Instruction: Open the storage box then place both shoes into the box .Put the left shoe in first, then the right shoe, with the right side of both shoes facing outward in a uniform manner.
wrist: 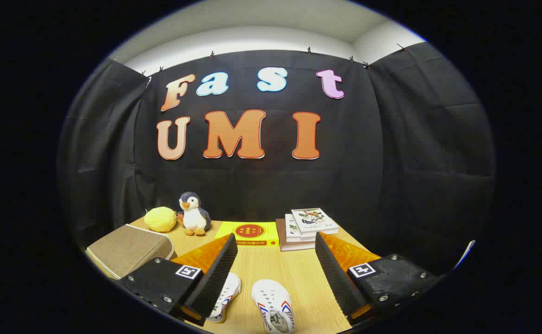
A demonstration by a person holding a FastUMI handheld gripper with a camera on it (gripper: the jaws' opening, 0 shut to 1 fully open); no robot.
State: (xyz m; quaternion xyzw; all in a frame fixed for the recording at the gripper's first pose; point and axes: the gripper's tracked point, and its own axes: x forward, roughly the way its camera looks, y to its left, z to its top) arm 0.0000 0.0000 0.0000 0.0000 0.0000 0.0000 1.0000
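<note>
I hold my gripper above the pale wooden table with its fingers spread wide and nothing between them; this leaves room to close on whichever part I approach first.

Nearest, below the fingers, lie the two small white canvas shoes with red and blue side stripes. One shoe sits in the gap between the fingers, toe pointing away from me. The other shoe lies just beside it, tipped on its side and partly hidden behind my left finger.

Further out, beyond the left finger, sits the tan fabric storage box with its lid down. I judge it must be opened first.

Along the far edge stand a yellow rounded plush, a grey-and-white penguin toy, a flat yellow book and a stack of books, clear of the working area.
</note>
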